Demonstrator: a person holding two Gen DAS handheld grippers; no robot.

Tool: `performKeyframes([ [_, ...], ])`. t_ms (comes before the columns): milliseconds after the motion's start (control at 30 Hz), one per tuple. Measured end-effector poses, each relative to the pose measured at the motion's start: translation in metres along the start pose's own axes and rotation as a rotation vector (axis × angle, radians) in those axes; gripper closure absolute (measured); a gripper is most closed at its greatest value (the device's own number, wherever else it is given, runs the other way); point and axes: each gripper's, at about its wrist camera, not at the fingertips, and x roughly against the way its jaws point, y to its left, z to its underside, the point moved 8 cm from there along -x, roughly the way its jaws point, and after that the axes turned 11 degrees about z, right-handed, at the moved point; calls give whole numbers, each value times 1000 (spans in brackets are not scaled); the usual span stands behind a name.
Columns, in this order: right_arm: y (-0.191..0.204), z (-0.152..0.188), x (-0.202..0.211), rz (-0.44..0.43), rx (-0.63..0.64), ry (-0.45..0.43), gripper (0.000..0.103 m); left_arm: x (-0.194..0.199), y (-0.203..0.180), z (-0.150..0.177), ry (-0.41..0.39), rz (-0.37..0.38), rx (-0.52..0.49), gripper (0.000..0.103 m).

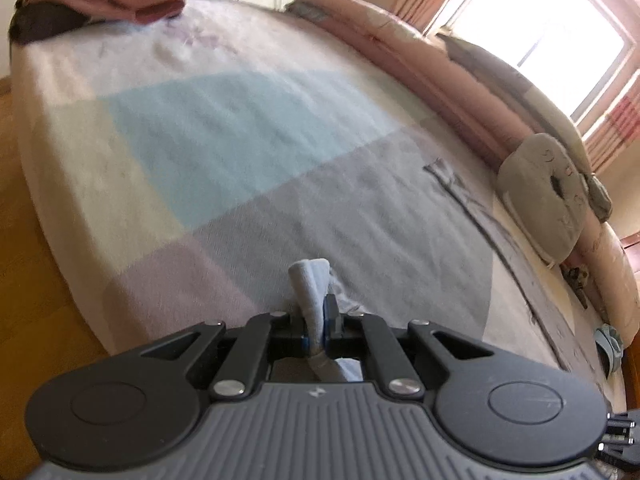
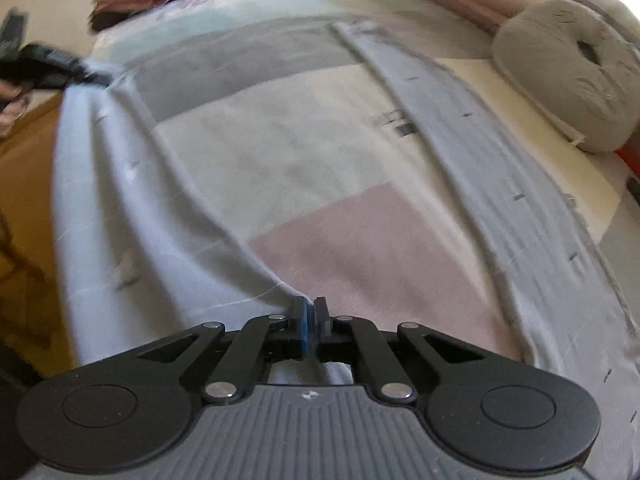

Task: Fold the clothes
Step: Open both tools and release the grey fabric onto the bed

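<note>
Here we have a light blue garment (image 2: pixel 132 184) spread over a bed, its cloth running from the upper left of the right wrist view down to the bottom centre and again along the right side of that frame, with long seams or folds crossing it. In the left wrist view a bunched bit of the same pale blue cloth (image 1: pixel 310 288) stands up at the lower centre, pinched between the jaws of our left gripper (image 1: pixel 316 312), which are clamped together on it. In the right wrist view the right gripper (image 2: pixel 310 316) sits at the lower centre with its jaws pressed together on an edge of the garment where a fold runs in to them.

The bedspread (image 1: pixel 240 128) beneath is a patchwork of pale blocks: blue, grey, cream and dusty pink. At the upper left of both views lies a pile of folded pink and dark clothes (image 1: pixel 104 0). A grey round cushion (image 2: pixel 568 72) with a hole in its middle rests at the upper right of the right wrist view, against a rolled pink quilt (image 1: pixel 400 52). A bright window with pink curtains (image 1: pixel 560 32) fills the upper right of the left wrist view. Wooden floor (image 1: pixel 28 208) shows at the left.
</note>
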Motion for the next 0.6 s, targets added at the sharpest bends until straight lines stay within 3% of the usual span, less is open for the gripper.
performKeyframes([
  [100, -6, -7, -6, 17, -43, -6, 99, -5, 6, 1, 32, -9, 2, 96],
  [300, -12, -10, 8, 46, -99, -33, 81, 0, 17, 6, 38, 3, 38, 92],
  [467, -7, -14, 32, 16, -126, -74, 76, 14, 28, -6, 2, -22, 33, 89],
  [600, 11, -37, 31, -64, -82, -109, 75, 14, 33, -8, 17, -20, 49, 87],
])
